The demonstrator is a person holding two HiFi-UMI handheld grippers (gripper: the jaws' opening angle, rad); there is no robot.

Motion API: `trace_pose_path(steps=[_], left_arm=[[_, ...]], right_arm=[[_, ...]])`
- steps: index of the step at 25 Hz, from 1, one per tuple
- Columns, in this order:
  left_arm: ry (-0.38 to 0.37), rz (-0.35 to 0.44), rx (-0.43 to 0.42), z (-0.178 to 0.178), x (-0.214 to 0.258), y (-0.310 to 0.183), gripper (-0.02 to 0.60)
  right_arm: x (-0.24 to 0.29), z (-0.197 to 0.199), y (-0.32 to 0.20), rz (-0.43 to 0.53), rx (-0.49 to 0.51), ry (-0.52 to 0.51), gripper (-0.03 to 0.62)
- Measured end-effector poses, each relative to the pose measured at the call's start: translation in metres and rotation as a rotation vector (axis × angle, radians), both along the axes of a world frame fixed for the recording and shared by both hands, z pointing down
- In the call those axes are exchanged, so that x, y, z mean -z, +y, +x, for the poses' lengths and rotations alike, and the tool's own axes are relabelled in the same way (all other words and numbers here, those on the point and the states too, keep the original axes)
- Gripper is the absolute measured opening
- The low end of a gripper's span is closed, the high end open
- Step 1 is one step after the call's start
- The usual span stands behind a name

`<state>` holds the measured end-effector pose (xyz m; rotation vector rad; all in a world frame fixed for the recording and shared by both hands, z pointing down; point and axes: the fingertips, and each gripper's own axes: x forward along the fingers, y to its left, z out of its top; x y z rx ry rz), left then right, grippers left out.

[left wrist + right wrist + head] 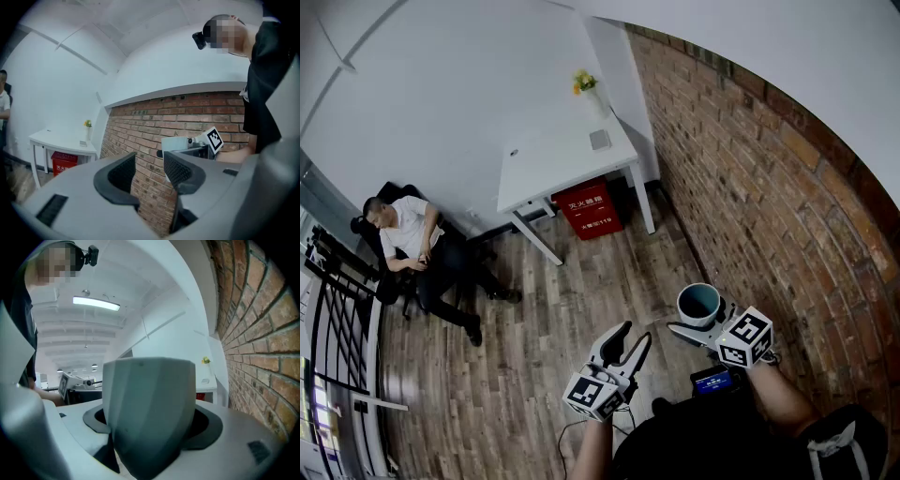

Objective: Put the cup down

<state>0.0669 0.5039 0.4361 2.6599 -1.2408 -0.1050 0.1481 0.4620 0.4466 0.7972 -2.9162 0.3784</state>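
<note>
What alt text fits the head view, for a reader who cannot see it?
The right gripper holds an upright grey faceted cup with a teal inside above a wooden floor, beside a red brick wall; the left gripper is open and empty. Further off are a white table with a red box beneath and a seated person.

Left gripper point(635, 335), fingers slightly apart and empty, right gripper point(701, 321), fingers clamped on cup point(699, 301)
</note>
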Motion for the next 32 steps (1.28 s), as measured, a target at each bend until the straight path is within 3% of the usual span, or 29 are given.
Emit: trace_pose_path(steps=[32], left_arm=[[-0.003, -0.011, 0.022, -0.007, -0.004, -0.001, 0.195]], right_arm=[[0.007, -0.009, 0.001, 0.012, 0.047, -0.034, 0.403]])
